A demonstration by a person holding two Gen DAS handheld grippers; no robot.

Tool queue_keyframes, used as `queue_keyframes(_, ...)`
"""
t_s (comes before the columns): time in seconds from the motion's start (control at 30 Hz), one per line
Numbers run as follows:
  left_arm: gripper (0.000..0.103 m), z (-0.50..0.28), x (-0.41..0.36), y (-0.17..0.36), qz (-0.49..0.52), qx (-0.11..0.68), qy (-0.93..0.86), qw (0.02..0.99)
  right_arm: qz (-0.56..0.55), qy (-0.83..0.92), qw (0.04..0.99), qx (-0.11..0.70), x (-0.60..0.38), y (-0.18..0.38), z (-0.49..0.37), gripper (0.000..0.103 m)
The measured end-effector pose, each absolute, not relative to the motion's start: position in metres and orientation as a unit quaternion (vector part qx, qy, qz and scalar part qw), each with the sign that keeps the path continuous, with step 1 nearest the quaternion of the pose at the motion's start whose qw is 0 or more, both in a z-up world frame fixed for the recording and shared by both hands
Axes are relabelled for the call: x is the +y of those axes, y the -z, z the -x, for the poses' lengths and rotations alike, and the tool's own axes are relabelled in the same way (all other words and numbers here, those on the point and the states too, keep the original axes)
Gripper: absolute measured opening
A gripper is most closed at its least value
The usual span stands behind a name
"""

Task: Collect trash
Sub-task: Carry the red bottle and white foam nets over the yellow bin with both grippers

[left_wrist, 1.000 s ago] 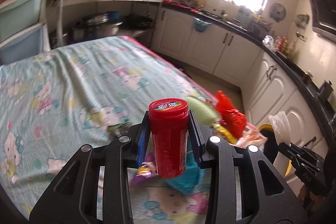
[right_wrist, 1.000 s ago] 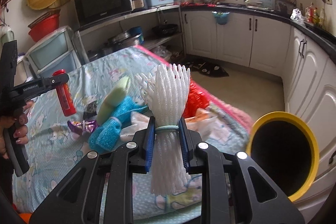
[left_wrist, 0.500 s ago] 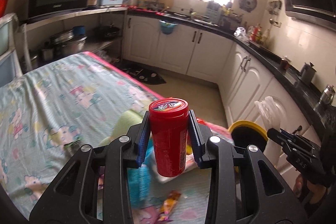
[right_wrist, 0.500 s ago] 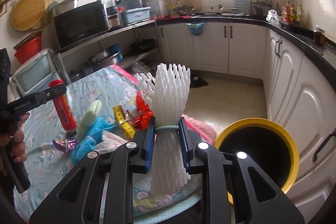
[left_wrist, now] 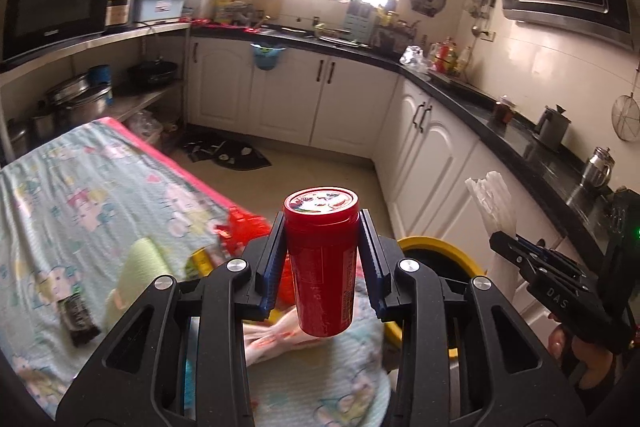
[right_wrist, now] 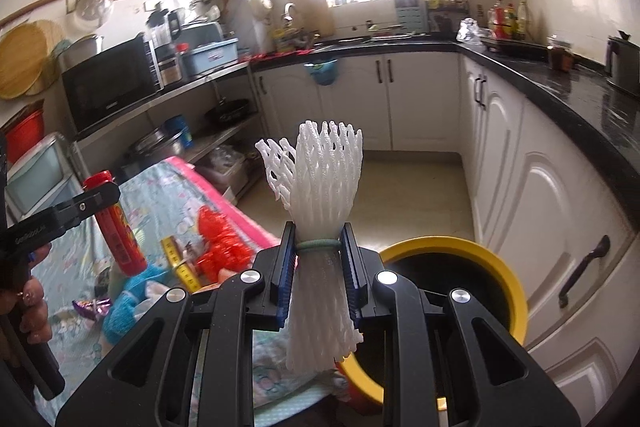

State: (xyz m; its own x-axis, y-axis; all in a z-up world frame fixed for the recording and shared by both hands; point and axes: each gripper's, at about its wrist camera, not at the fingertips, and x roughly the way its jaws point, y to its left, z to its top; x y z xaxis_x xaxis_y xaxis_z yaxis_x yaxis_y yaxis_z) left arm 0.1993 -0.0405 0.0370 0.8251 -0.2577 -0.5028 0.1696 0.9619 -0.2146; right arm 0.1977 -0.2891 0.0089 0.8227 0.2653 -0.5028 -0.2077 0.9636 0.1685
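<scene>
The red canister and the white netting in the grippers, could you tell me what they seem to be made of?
Red canister: probably glossy plastic, given its smooth sheen and moulded lid with a printed label. White netting: likely foam mesh, matte with soft open cells, cinched by a green band.

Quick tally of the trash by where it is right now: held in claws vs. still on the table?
Held in claws: 2, red canister, white foam net
On table: 4, red mesh, yellow tape measure, blue cloth, purple wrapper
Total: 6

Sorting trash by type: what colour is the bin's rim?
Yellow, around a black inside; the bin shows best in the right wrist view.
</scene>
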Motion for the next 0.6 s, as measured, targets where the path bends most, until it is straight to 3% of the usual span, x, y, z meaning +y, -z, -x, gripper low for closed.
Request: queue_keyframes(0.6, 0.028, -0.266, -0.158, 0.008, 0.091, 0.311, 0.206, 0.924, -0.101, -0.041, 0.949, 0.295, -0.377, 0.049, -0.223, 0.021)
